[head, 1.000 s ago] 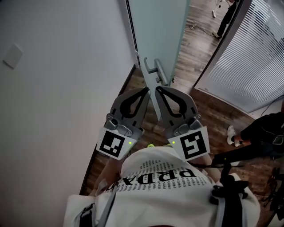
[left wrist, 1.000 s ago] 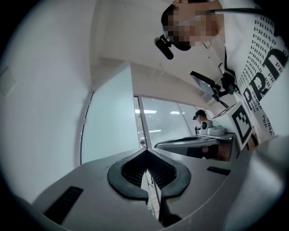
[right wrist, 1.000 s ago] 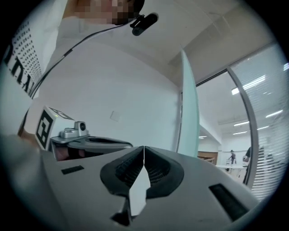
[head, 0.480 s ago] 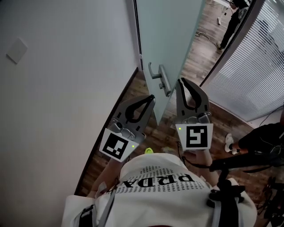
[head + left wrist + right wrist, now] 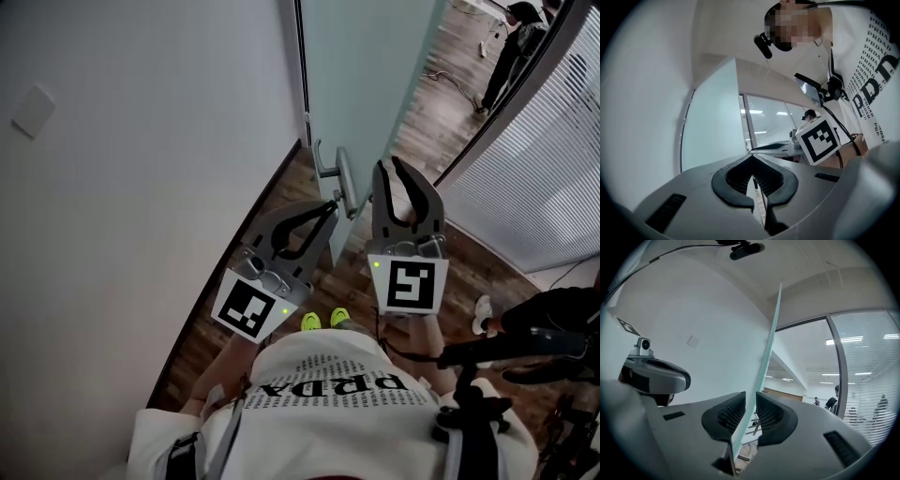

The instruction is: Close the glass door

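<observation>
The frosted glass door (image 5: 361, 66) stands ajar ahead of me, with its metal lever handle (image 5: 336, 173) facing me. My right gripper (image 5: 386, 167) is just right of the handle, at the door's free edge. In the right gripper view the jaws of the right gripper (image 5: 750, 399) stand slightly apart and the door's edge (image 5: 771, 333) runs down between them. My left gripper (image 5: 328, 206) hangs lower, left of the handle, shut and empty. The left gripper (image 5: 752, 161) faces the door pane (image 5: 712, 126) in its own view.
A white wall (image 5: 141, 141) with a switch plate (image 5: 33, 112) runs along the left. Wooden floor (image 5: 450, 244) lies beyond the door. A partition with blinds (image 5: 553, 159) closes off the right. One person (image 5: 516, 42) stands far off; another person's leg (image 5: 553, 309) is at the right.
The right gripper went from shut to slightly open and rose to the door's edge by the handle. I have stepped closer to the door. The left gripper stays shut.
</observation>
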